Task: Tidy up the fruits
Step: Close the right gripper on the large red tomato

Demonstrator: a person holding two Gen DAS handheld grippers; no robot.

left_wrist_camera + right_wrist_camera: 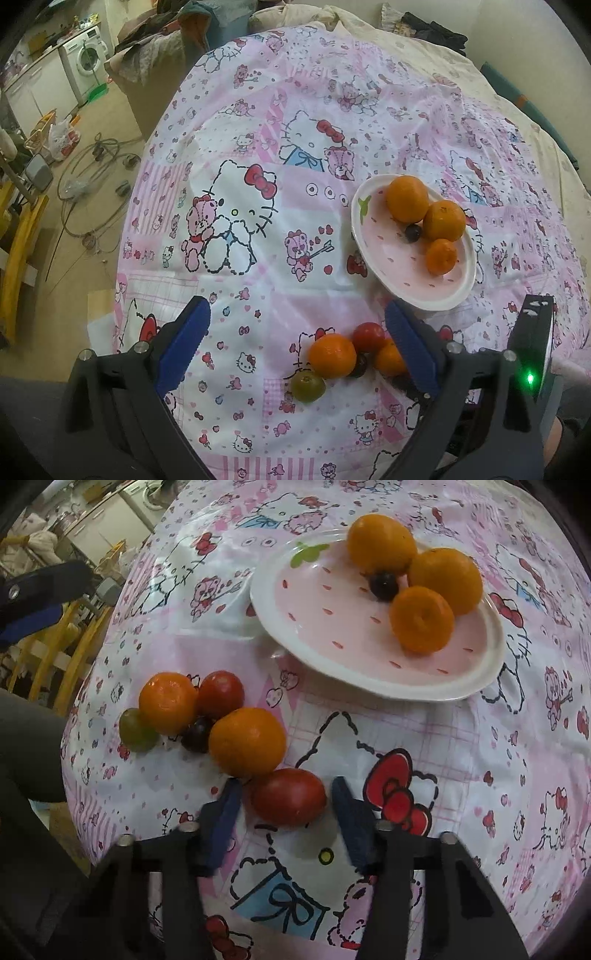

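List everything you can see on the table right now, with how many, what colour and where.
plate: one, pink with white rim, far side of cloth
oranges on plate: three, orange
dark grape on plate: one, between the oranges
loose oranges: two, orange, on cloth near plate
red tomatoes: two, one between the right gripper's fingers, gaps at both sides
green grape: one, beside loose pile
dark grape in pile: one
tablecloth: one, pink cartoon print
left gripper: open, empty
right gripper: around tomato, not touching

The right gripper points steeply down, its blue pads a small gap away from a red tomato between them. The left gripper hangs wide open and holds nothing.
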